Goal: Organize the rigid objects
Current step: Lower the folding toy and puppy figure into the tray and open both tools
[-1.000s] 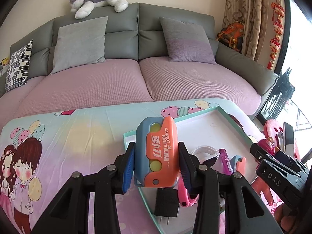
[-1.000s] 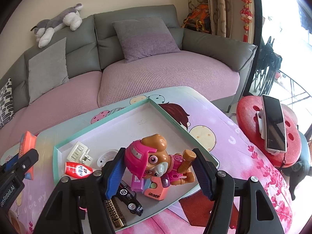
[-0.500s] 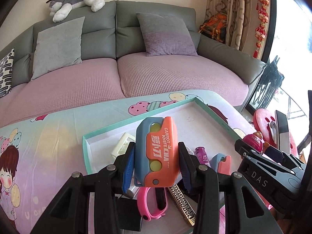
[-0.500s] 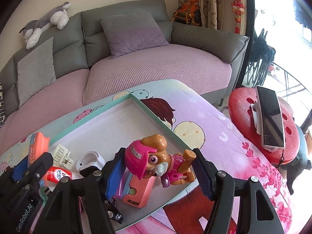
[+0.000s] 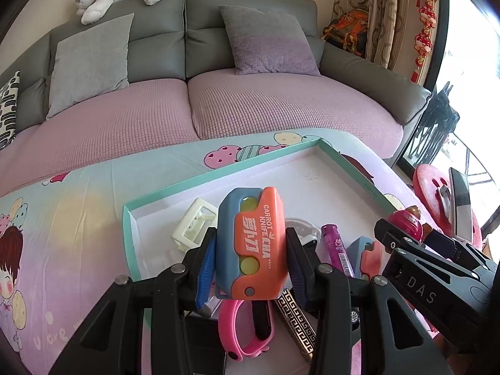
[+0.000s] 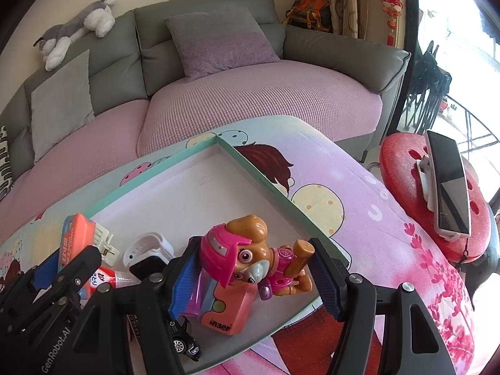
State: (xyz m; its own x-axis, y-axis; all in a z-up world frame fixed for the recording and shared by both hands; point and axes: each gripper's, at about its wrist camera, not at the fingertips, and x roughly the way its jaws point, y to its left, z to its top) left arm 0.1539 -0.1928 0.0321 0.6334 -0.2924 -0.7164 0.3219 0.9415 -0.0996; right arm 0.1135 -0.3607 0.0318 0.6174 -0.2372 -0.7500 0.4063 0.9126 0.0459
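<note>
The left gripper (image 5: pixel 250 256) is clamped on an orange-and-blue plastic carrot knife toy (image 5: pixel 251 243), held above the teal-rimmed white tray (image 5: pixel 218 172). The right gripper (image 6: pixel 250 275) is clamped on a pink-helmeted brown plastic puppy figure (image 6: pixel 250 256) over the tray's near right corner.

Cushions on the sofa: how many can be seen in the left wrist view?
3: a grey cushion on the left seat back, a purple-grey cushion on the right seat back, and a black-and-white patterned cushion at the far left edge, partly cut off. Others may be out of frame.
</note>
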